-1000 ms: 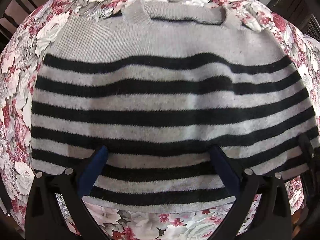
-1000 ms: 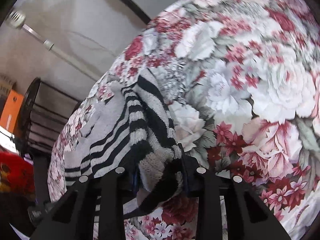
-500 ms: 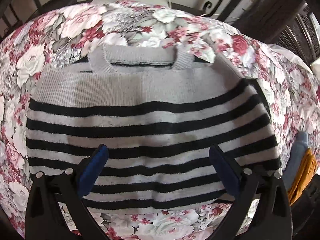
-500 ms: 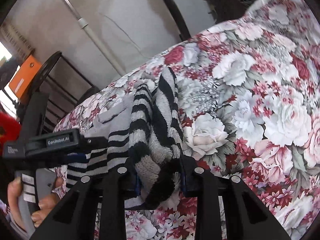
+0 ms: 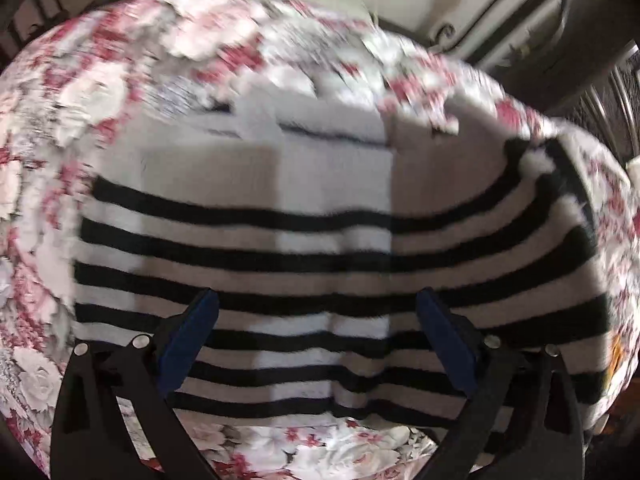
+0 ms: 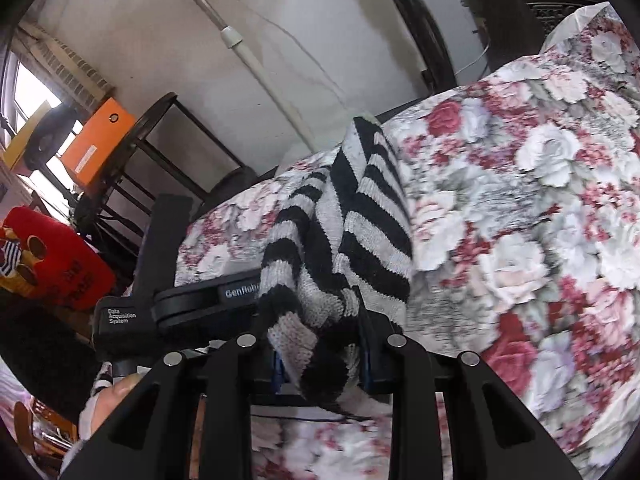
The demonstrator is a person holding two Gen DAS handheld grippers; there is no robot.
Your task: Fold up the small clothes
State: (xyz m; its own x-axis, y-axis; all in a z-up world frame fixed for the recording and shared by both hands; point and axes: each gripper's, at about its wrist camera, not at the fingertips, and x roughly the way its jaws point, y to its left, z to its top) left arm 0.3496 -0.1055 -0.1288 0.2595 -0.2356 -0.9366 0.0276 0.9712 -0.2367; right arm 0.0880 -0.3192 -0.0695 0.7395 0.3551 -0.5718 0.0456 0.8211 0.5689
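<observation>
A small grey sweater with black stripes [image 5: 320,208] lies spread on a floral-covered surface [image 5: 100,92], its neckline at the far side. My left gripper [image 5: 316,340] is open and empty, hovering over the sweater's lower hem. My right gripper [image 6: 320,368] is shut on a bunched sleeve of the sweater [image 6: 356,232] and holds it lifted above the floral cover [image 6: 540,200]. The left gripper's black body [image 6: 192,304] shows in the right wrist view beside the lifted cloth.
A dark metal frame [image 5: 500,12] stands behind the surface. In the right wrist view a black rack [image 6: 160,144] with an orange box [image 6: 96,140], a red cushion [image 6: 48,256] and a white wall pipe [image 6: 256,72] lie to the left.
My right gripper has raised the striped sleeve higher and carried it toward the left gripper. My left gripper has drawn back a little over the sweater; its view is now blurred by motion.
</observation>
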